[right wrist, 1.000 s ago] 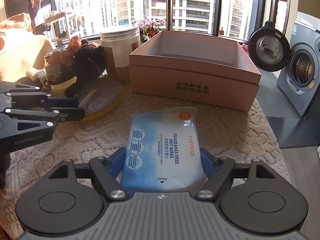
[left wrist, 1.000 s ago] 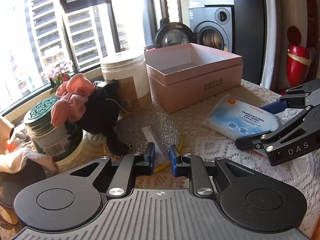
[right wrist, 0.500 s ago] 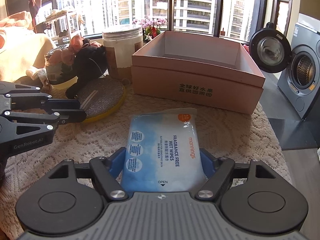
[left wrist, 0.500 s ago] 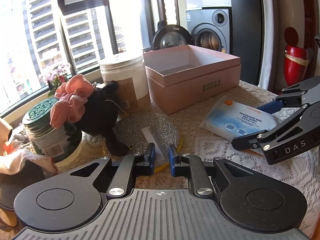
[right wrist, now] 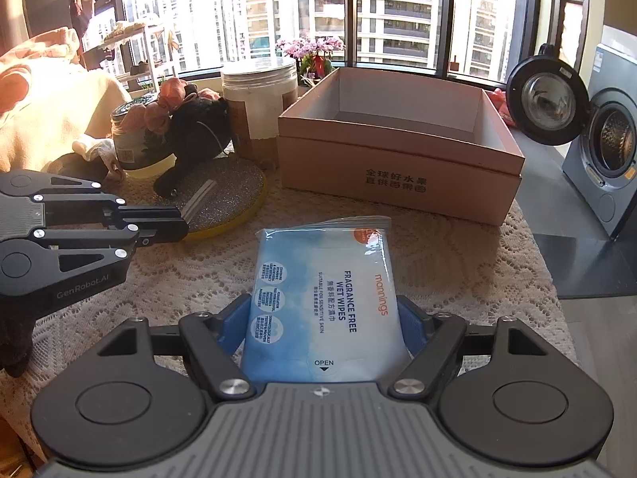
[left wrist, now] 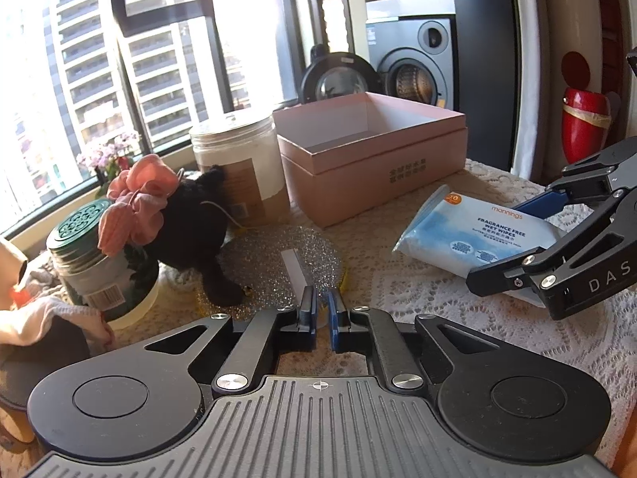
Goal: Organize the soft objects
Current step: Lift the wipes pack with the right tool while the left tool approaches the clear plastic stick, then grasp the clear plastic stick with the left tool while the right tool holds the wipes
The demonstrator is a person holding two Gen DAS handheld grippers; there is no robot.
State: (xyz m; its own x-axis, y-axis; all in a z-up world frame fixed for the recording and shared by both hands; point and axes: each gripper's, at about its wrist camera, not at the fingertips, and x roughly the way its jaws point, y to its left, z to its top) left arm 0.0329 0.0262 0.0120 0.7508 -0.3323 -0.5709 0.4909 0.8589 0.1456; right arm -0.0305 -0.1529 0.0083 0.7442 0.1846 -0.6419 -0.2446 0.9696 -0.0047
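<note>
While right gripper (right wrist: pixel 324 330) clamps wipes pack (right wrist: pixel 324 294), left gripper (left wrist: pixel 322 312) sits closed, empty, w/ jar (left wrist: pixel 243 167) beside box (left wrist: pixel 374 151).

The right tool (right wrist: pixel 323 320) covers the near end of the wet wipes pack (right wrist: pixel 324 290). Beside the pink box (right wrist: pixel 398 167), the black plush toy (right wrist: pixel 195 131) hides the jar's (right wrist: pixel 258 107) lower label.

Ahead of my right fingers (right wrist: pixel 410 324) the lace cloth (right wrist: pixel 458 255) lies bare up to the pink box (right wrist: pixel 398 167), whose open top is free. Left of them my left gripper (right wrist: pixel 175 225) and the glitter disc (right wrist: pixel 227 195) block the way. Beyond the disc, the plush (right wrist: pixel 195 131) and jar (right wrist: pixel 258 107) crowd together.
</note>
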